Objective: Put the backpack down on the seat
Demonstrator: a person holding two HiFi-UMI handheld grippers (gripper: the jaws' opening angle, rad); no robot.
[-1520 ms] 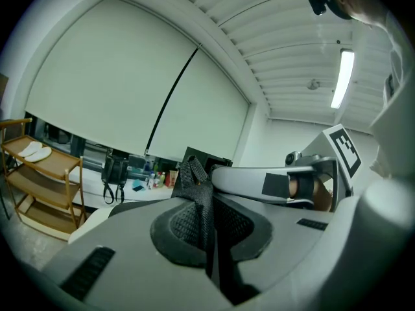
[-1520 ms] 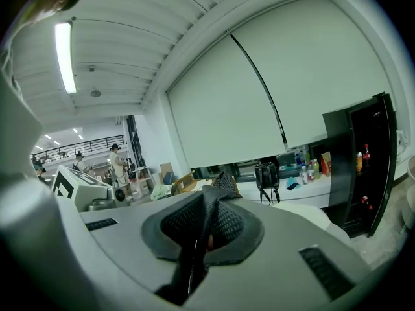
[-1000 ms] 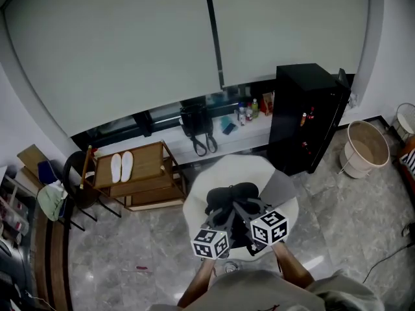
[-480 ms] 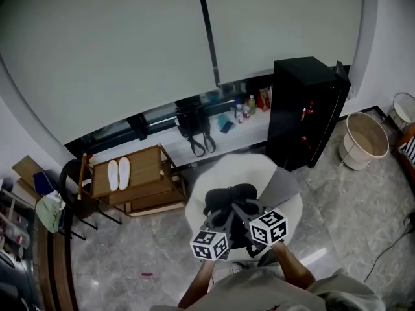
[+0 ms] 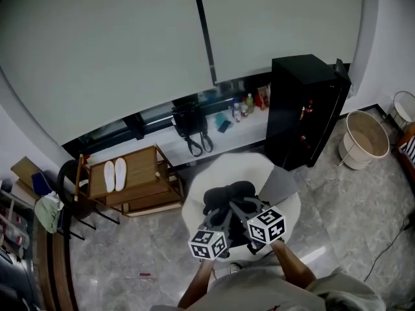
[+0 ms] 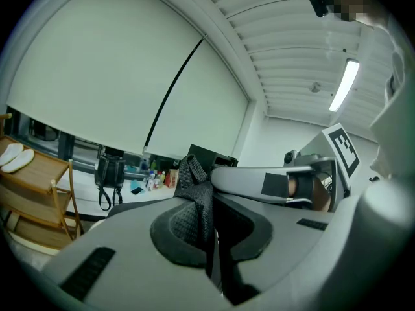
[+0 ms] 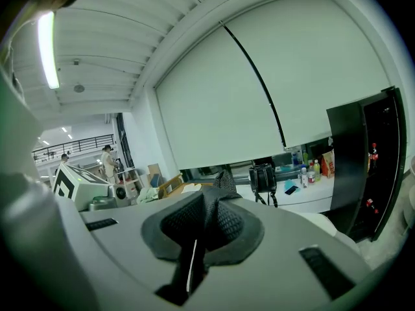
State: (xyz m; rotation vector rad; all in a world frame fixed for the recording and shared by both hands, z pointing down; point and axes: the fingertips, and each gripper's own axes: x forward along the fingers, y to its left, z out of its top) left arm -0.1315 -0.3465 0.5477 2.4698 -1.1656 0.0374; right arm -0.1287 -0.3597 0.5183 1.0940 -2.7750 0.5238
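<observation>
In the head view the black backpack (image 5: 227, 196) hangs or rests over the white round seat (image 5: 262, 170); I cannot tell whether it touches it. My left gripper (image 5: 219, 221) and right gripper (image 5: 237, 208) stand side by side at its near edge. The left gripper (image 6: 211, 241) is shut on a black mesh strap (image 6: 192, 190) that sticks up between its pads. The right gripper (image 7: 196, 241) is likewise shut on a black mesh strap (image 7: 219, 203). The grippers hide the lower part of the backpack.
A tall black cabinet (image 5: 305, 109) stands just right of the seat, a wooden rack (image 5: 130, 180) with white slippers to its left. A black handbag (image 5: 189, 125) and bottles sit on the window ledge. A round basket (image 5: 366, 141) is far right, a dark chair (image 5: 71, 196) far left.
Both grippers keep the same hold on the backpack over the seat. The head view has shifted slightly, so the room sits a little further left.
</observation>
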